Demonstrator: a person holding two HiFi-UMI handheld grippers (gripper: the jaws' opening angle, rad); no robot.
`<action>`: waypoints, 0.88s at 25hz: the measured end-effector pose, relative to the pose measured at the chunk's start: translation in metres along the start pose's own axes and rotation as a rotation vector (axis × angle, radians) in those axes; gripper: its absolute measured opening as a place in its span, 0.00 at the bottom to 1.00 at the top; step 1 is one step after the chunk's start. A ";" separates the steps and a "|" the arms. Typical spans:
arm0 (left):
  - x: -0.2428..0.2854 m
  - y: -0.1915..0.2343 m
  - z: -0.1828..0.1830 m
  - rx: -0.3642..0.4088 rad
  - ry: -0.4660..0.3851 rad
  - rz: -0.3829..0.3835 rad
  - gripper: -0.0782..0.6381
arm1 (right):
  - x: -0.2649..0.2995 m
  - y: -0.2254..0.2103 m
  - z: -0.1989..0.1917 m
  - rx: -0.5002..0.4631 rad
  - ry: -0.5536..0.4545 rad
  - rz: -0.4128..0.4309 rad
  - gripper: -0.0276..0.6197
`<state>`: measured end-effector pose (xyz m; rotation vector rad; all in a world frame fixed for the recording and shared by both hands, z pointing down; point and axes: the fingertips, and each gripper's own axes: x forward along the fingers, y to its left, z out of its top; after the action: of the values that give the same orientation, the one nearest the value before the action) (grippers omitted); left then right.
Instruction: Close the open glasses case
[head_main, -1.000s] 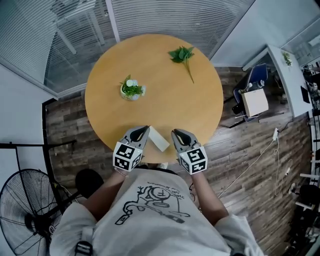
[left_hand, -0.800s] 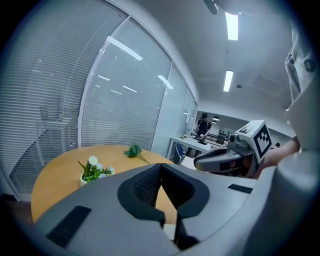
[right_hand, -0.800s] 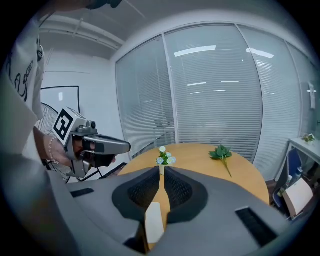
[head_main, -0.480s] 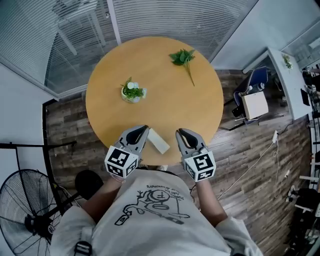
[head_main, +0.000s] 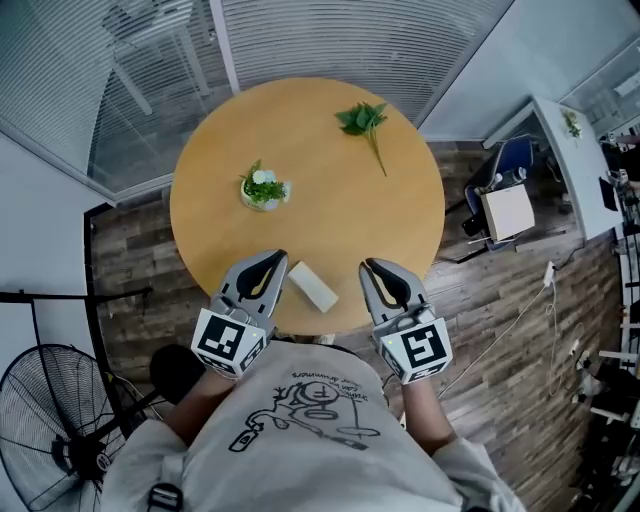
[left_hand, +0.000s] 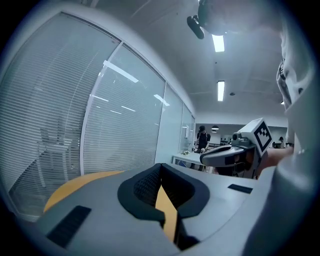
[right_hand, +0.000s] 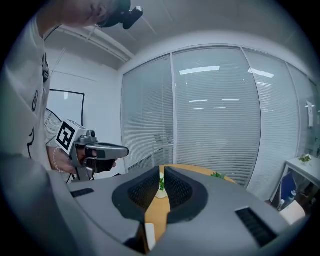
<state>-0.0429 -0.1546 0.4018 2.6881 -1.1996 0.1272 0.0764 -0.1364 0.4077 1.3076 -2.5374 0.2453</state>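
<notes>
The white glasses case lies with its lid down near the front edge of the round wooden table. My left gripper hovers just left of it, apart from it, with its jaws together and nothing held. My right gripper is off to the case's right, also shut and empty. In the left gripper view the left gripper points over the table edge, and the right gripper shows at the side. In the right gripper view a sliver of the case shows below the right gripper.
A small potted plant stands at the table's left middle and a leafy sprig lies at the far side. A floor fan is at the lower left, a chair with a box at the right. Glass walls with blinds stand behind.
Both grippers have drawn back toward the person and spread apart, away from the case. The case stays in place on the table.
</notes>
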 end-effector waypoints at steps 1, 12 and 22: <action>-0.001 -0.001 0.005 0.003 -0.011 0.000 0.14 | -0.002 0.001 0.005 -0.007 -0.008 0.001 0.10; -0.011 0.002 0.051 0.038 -0.081 0.019 0.14 | -0.010 0.008 0.049 -0.044 -0.061 0.009 0.10; -0.007 0.005 0.055 0.043 -0.085 0.015 0.14 | -0.006 0.005 0.056 -0.056 -0.081 0.021 0.10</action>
<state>-0.0516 -0.1643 0.3472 2.7478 -1.2557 0.0416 0.0664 -0.1442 0.3528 1.2947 -2.6060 0.1269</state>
